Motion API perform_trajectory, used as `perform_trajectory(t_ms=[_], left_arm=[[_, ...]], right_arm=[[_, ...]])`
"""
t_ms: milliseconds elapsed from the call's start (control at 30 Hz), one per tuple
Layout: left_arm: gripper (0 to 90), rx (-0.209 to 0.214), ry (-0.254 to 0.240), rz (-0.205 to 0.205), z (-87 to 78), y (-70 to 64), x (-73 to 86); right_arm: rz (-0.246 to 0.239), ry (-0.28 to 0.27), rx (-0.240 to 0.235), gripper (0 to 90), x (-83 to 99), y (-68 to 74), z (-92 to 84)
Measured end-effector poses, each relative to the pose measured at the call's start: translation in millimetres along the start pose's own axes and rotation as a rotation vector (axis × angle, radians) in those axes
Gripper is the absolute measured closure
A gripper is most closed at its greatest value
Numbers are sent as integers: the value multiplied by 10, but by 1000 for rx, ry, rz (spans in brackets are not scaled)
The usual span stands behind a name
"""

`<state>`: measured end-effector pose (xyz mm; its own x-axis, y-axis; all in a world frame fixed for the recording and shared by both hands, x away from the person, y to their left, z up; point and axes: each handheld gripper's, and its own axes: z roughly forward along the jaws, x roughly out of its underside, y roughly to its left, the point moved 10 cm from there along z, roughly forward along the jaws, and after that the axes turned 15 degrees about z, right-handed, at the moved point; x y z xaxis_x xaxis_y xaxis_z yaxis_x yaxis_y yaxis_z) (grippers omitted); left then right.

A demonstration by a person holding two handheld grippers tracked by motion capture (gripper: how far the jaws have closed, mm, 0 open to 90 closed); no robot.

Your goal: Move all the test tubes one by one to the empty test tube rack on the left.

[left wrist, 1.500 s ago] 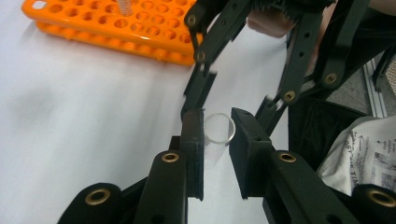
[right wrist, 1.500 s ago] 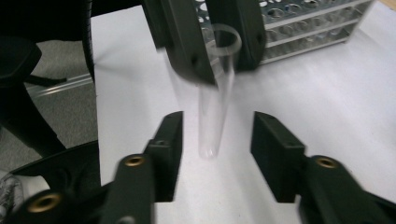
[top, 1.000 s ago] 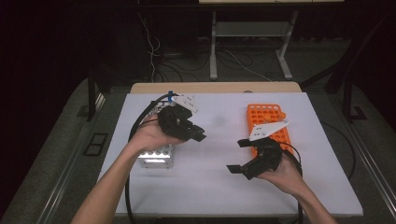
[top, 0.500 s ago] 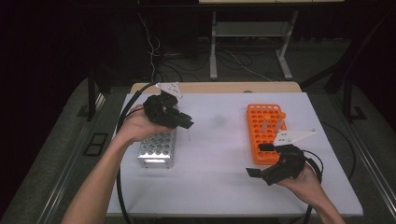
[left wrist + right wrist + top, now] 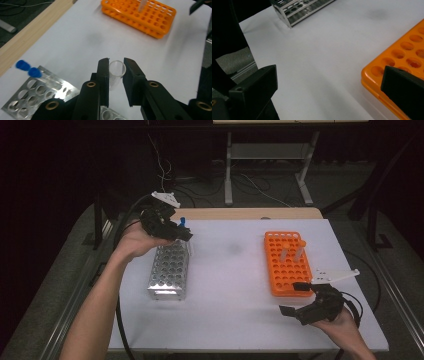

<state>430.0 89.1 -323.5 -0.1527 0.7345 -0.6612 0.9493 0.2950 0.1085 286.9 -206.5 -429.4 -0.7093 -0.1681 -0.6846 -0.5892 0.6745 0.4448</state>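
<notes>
My left gripper is shut on a clear open-topped tube, held over the far end of the metal rack. Two blue-capped tubes stand in that rack's far corner. My right gripper hovers with its jaws wide open and nothing between them, just in front of the near end of the orange rack. Two clear tubes stand in the orange rack.
A white sheet covers the table, with a wooden strip along its far edge. Cables trail from both grippers. Table legs and wires lie on the dark floor beyond.
My left gripper has moved away from me, to the far end of the metal rack. My right gripper has drawn back to the right and toward me, off the orange rack.
</notes>
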Motion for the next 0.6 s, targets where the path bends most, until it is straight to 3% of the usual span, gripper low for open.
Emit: perform_trajectory(t_ms=[267,600], left_arm=[[749,-43,12,-57,59,281,142],[750,-76,39,-105,198,531,313]], right_arm=[[12,4,8,4,80,-51,-2],[21,4,10,4,129,-95,10]])
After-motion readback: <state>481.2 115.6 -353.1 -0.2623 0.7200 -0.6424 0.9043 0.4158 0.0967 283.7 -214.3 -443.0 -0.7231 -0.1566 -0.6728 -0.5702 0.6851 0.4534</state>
